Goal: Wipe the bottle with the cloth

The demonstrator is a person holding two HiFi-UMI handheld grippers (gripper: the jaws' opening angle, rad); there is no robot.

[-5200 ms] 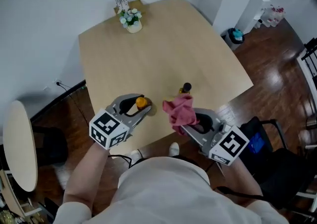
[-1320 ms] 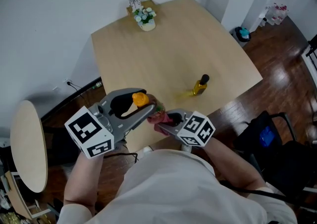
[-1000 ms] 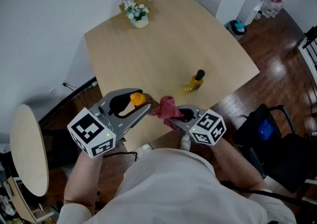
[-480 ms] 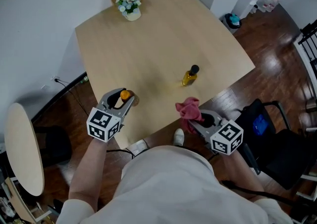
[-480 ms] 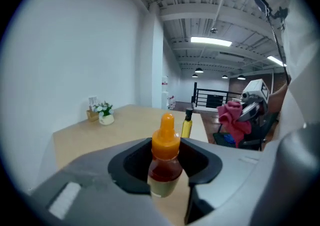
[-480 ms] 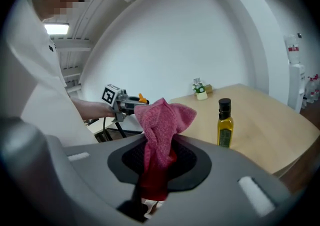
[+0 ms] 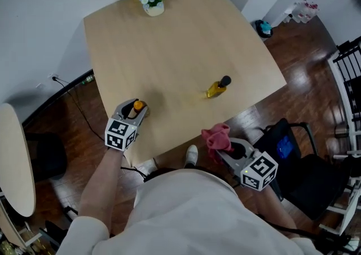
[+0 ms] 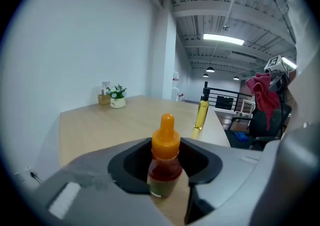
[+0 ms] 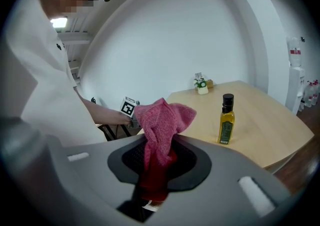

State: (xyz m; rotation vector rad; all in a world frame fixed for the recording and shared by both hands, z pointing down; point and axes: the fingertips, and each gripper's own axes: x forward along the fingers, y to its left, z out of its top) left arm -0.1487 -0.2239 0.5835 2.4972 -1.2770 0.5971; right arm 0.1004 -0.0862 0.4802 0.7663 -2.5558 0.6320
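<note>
A small bottle (image 7: 137, 105) with an orange dropper cap (image 8: 165, 132) and reddish contents stands upright between the jaws of my left gripper (image 7: 134, 110), which is shut on it over the table's near left part. My right gripper (image 7: 224, 145) is shut on a pink cloth (image 7: 217, 136), held off the table's near edge over the floor. In the right gripper view the cloth (image 9: 161, 122) bunches up out of the jaws. Cloth and small bottle are well apart. A yellow oil bottle (image 7: 217, 87) with a black cap stands alone on the table.
The light wooden table (image 7: 180, 45) carries a small flower pot (image 7: 151, 1) and a card holder at its far edge. A black chair (image 7: 304, 175) stands at the right on the dark wood floor. A round side table (image 7: 14, 163) is at the left.
A second ago the cloth was up against the small bottle. The two grippers have since drawn apart, the left to the table's left part, the right back off the near edge.
</note>
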